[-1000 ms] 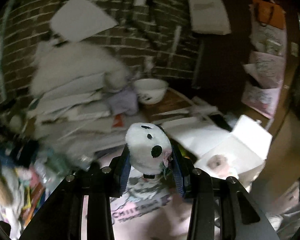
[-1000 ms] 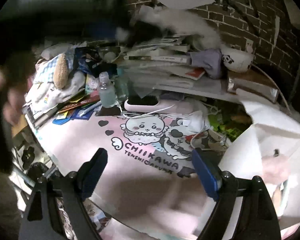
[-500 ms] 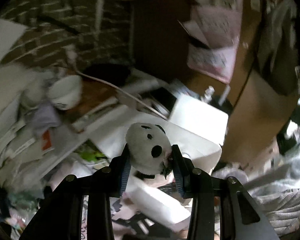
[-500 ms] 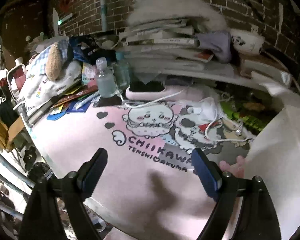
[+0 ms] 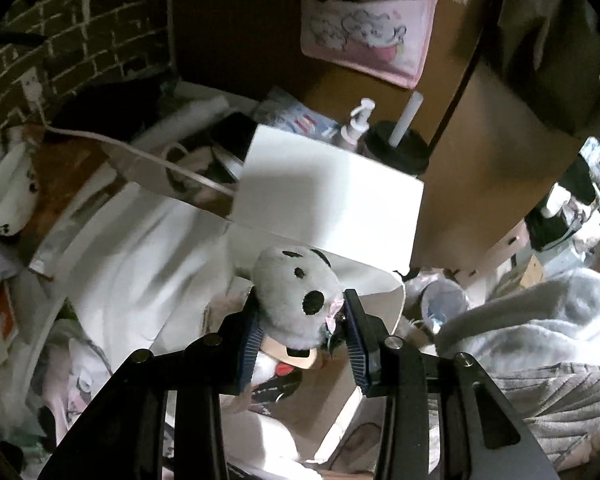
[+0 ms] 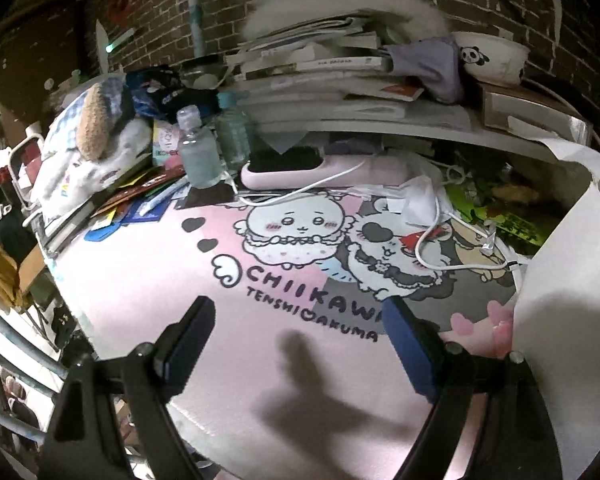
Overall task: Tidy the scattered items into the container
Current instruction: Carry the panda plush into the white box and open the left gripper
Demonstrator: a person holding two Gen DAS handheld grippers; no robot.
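Note:
My left gripper (image 5: 302, 340) is shut on a small white plush toy (image 5: 296, 292) with black spots, gripped between both blue pads. It hangs over an open white box (image 5: 328, 196) whose flaps stand up; inside lie a tan item and a dark red-and-black one (image 5: 284, 376). My right gripper (image 6: 296, 344) stands open and empty above the pink cartoon mat (image 6: 180, 280). The white box flap (image 6: 572, 288) rises at the right edge of the right wrist view.
On the mat's far side lie a white cable (image 6: 440, 256), a pink brush (image 6: 316, 168), two clear bottles (image 6: 198, 148) and a stack of books (image 6: 332, 76) with a panda bowl (image 6: 492, 56). A grey blanket (image 5: 540, 344) and a black cup with straw (image 5: 396, 148) flank the box.
My left gripper swung right with the plush toy, from over the mat to above the open white box. The right gripper sank slightly toward the mat, still open.

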